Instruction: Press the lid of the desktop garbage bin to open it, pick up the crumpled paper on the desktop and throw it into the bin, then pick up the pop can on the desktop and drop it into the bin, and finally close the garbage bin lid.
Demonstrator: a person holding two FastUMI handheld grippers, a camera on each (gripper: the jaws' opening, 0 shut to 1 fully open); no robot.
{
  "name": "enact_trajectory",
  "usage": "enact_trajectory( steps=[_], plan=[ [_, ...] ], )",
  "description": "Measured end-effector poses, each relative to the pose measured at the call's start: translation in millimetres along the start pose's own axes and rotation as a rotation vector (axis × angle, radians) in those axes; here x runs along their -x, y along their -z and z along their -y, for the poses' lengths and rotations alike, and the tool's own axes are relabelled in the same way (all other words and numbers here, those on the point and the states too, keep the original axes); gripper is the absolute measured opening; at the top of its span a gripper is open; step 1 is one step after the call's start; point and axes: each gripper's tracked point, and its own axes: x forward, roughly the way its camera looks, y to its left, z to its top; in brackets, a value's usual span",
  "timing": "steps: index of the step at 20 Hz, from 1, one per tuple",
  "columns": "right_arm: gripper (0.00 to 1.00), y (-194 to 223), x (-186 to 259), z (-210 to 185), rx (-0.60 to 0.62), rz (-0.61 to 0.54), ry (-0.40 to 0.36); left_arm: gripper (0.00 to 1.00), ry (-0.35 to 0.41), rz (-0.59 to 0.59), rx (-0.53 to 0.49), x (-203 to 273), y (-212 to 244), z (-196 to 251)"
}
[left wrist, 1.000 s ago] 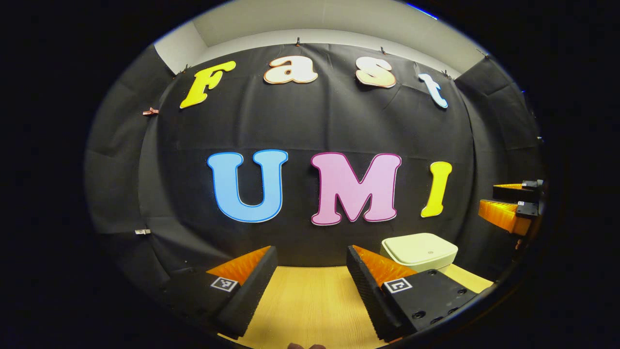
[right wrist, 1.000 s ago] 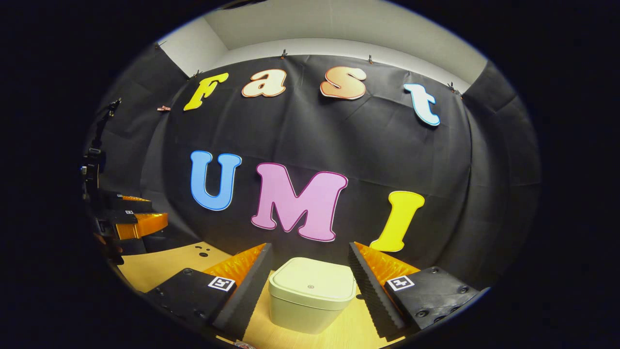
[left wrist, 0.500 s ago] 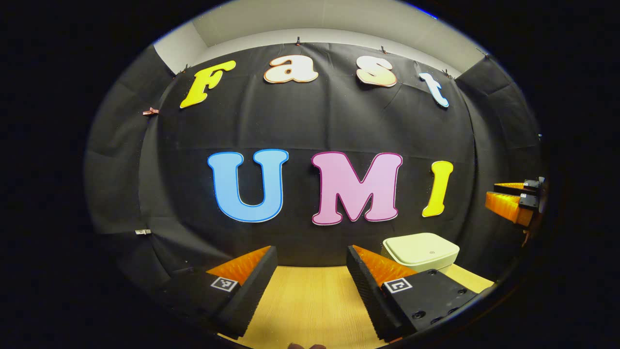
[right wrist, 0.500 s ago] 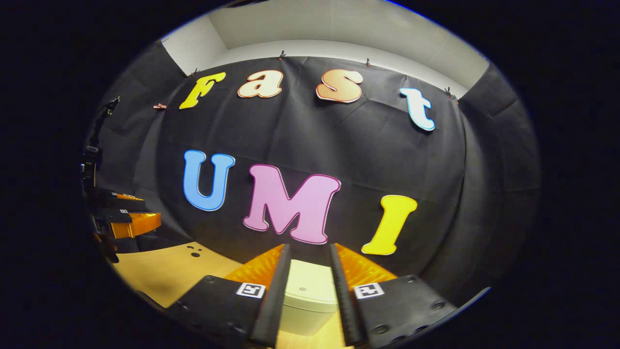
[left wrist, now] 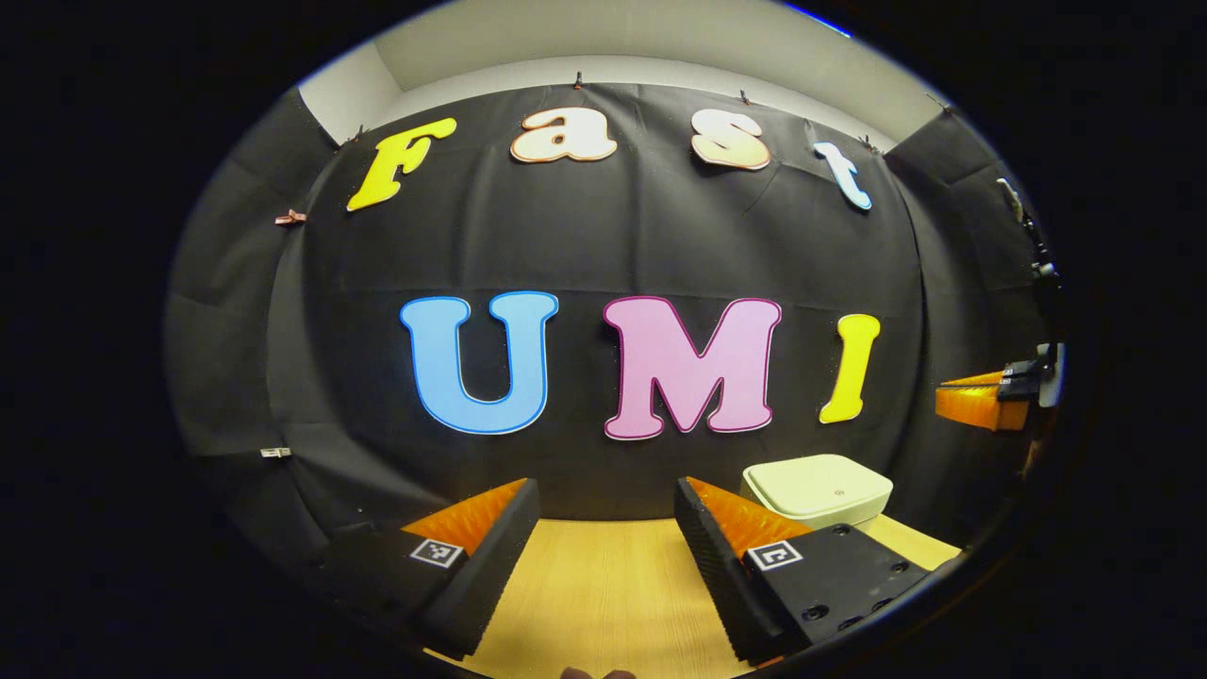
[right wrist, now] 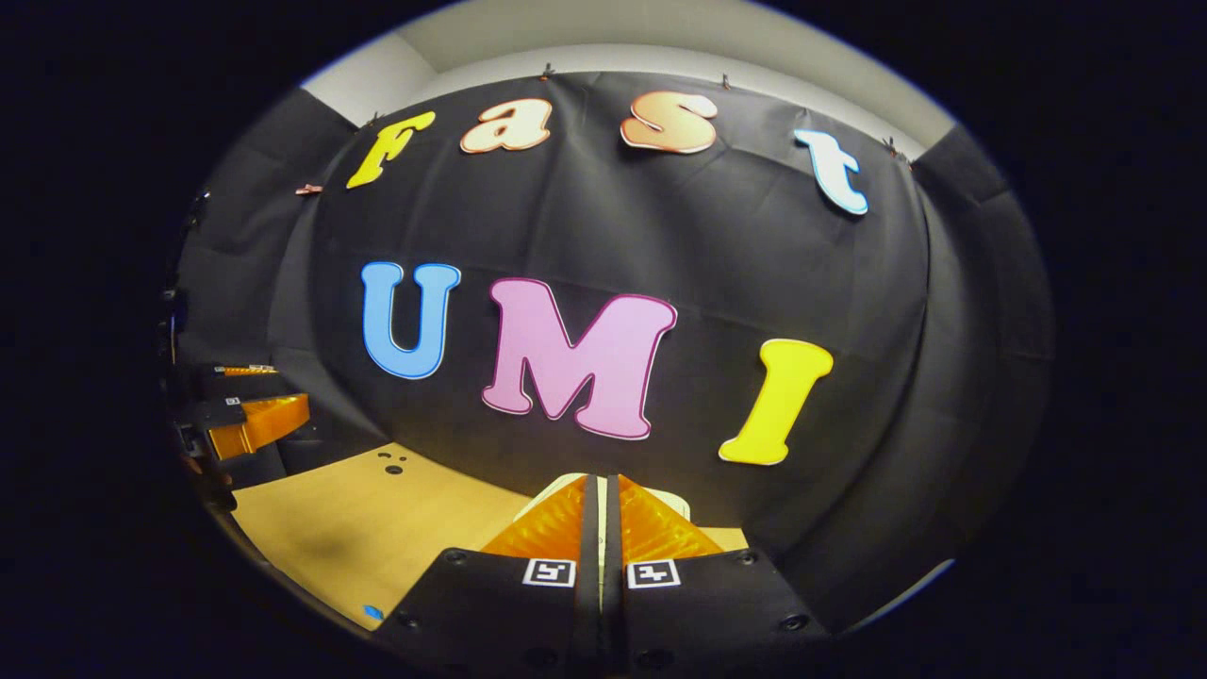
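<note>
Here, the scene by its parts:

Bin: the garbage bin [left wrist: 818,489] is seen standing on the wooden desktop [left wrist: 603,585] near the cloth wall, with its lid [left wrist: 817,481] lying flat and closed.

Right gripper: the right gripper [right wrist: 600,528] is held with its fingers brought together to a thin slit, nothing pressed between them, directly before the bin; a closed tip is judged to suit pushing on a lid.

Left gripper: the left gripper [left wrist: 603,528] is kept spread wide above bare desktop, to the bin's left, presumably out of the way.

Paper and can: their whereabouts cannot be told.

Stage: a shut lid fits either a press to open or a bin already filled and closed.
</note>
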Motion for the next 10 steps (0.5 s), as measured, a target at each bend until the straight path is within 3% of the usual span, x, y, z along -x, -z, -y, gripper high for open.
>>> enact_trajectory(
  steps=[10],
  plan=[
    [0.05, 43, -66, 12, -0.018, -0.112, -0.028, 0.94, -0.024, -0.007, 0.001, 6, 4, -10]
  ],
)
